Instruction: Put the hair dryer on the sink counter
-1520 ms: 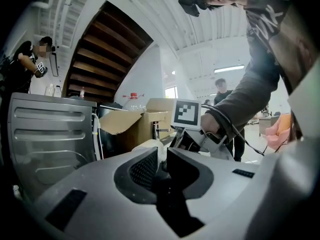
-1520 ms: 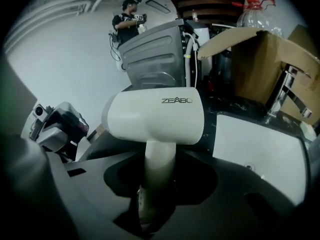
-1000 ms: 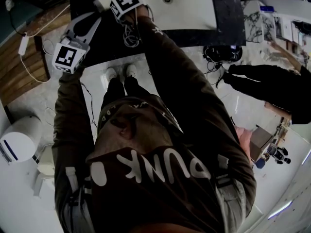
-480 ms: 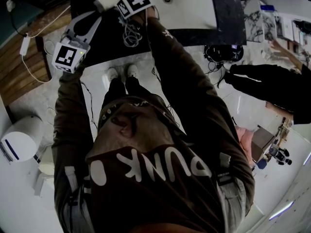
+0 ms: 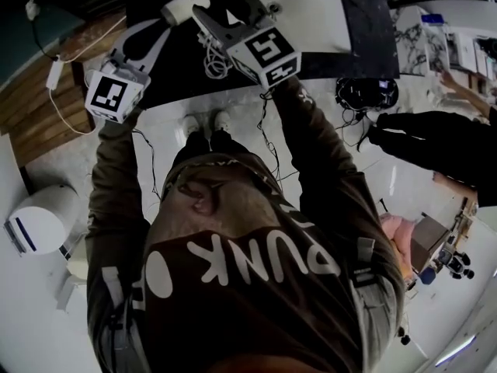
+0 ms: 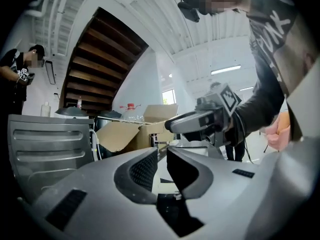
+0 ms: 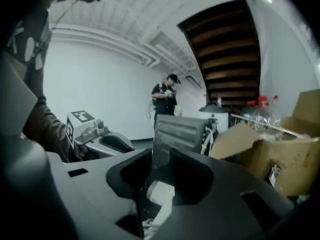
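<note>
The white hair dryer lies on the dark sink counter, left of the white basin, and its coiled cable hangs over the counter's front edge. My right gripper hovers just right of the dryer, jaws closing, pads apart from it. In the right gripper view the dryer shows low in the gap of that gripper, untouched. My left gripper sits left of the dryer, slightly open and empty.
A person in black stands at the right beside a bundle of cables. A white round bin is on the floor at the left. Cardboard boxes and a grey panel stand beyond the counter.
My right gripper has let go of the hair dryer and drawn back toward me, its marker cube now lower and further right. The dryer stays on the counter. The left gripper has barely moved.
</note>
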The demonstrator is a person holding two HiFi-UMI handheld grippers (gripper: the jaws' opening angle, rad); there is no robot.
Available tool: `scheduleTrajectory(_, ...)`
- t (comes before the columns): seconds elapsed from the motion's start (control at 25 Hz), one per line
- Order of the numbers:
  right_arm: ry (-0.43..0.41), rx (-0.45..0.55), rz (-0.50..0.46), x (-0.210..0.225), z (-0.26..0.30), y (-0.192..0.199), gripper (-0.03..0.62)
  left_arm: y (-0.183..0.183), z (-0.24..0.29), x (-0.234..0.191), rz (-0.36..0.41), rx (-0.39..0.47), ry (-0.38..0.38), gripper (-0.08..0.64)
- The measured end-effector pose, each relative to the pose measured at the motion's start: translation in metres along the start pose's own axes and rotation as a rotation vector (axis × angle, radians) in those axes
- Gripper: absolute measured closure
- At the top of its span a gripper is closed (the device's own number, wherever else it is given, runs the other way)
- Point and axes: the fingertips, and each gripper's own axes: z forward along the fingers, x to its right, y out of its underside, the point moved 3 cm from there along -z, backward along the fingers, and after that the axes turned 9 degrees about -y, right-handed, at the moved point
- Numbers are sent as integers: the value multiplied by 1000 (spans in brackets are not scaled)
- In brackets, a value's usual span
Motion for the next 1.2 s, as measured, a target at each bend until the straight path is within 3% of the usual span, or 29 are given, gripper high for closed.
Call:
scheduleTrajectory(0.2,-24,219,-128,-36,-19,-38,519,-43,-17,4,-63,18,-13,506)
scheduleTrajectory(0.32,-13,279,-153,-47,-30,-48,580,-65,-25,12,-75,32,-9,506)
scheduleTrajectory(0.44,-17,313,-136,-53,-35,-53,581,-80,-30,18,-78,43,-5,506)
scheduleTrajectory(0.68,-24,314,-138,-58,-41,-53,581,-87,-36,27,-44,48,16,506)
scheduleTrajectory(1.2,-22,297,-129,-54,-43,-46,584,-93,-31,24,-62,67,6,506)
